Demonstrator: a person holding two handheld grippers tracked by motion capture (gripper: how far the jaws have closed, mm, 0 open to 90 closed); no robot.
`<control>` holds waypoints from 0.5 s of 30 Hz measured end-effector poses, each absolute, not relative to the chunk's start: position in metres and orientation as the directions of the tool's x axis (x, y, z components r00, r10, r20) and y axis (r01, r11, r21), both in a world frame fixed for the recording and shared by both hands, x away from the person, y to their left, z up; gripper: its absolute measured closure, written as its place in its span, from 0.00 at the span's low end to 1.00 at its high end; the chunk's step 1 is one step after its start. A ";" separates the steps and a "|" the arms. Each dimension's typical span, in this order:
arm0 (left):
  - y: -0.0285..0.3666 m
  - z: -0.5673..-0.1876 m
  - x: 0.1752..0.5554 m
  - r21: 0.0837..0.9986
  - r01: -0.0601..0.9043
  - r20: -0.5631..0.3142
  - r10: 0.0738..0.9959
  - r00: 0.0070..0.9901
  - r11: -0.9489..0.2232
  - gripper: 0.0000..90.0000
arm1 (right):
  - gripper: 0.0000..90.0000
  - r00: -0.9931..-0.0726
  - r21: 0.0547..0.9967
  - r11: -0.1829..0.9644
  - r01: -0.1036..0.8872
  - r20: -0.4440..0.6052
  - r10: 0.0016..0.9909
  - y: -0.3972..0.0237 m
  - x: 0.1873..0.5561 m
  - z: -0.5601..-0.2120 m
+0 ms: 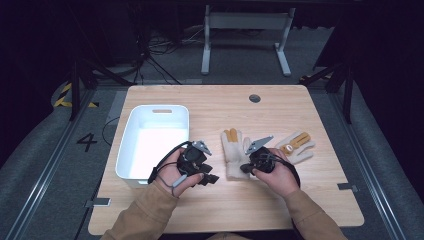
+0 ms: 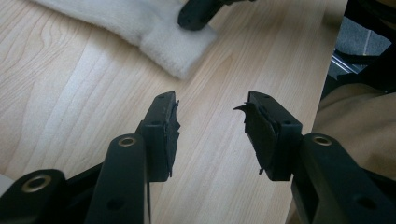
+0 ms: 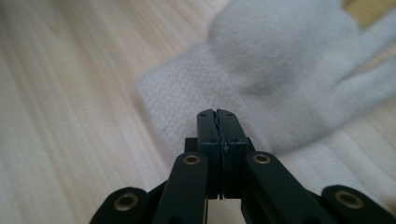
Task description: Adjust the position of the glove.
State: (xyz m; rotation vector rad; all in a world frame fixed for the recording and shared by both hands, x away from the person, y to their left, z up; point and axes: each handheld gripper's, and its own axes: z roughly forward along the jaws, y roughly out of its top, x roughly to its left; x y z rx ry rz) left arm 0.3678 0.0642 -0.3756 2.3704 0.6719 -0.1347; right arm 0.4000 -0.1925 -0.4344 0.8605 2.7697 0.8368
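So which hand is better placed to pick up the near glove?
Right, probably. The right gripper sits at the cuff of the near glove, jaws shut over the fabric. The left gripper hovers open over bare table, beside it.

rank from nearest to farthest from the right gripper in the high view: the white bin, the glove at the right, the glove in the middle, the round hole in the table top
1. Middle glove: its cuff lies right at the right gripper tips.
2. Right glove: just to the gripper's right, slightly farther back.
3. White bin: across on the left side, beyond the left gripper.
4. Round hole: near the table's far edge. Close to the bin's distance, so 3 and 4 are hard to separate.
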 end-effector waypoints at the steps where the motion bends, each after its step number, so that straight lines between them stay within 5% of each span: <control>1: 0.064 -0.376 0.368 0.572 0.500 -0.263 0.432 0.862 -0.650 0.61 | 1.00 -0.834 0.542 0.687 0.484 0.050 0.549 -0.191 0.397 -0.435; 15: 0.061 -0.380 0.370 0.566 0.502 -0.263 0.434 0.862 -0.654 0.58 | 1.00 -0.879 0.518 0.727 0.451 0.119 0.461 -0.162 0.370 -0.436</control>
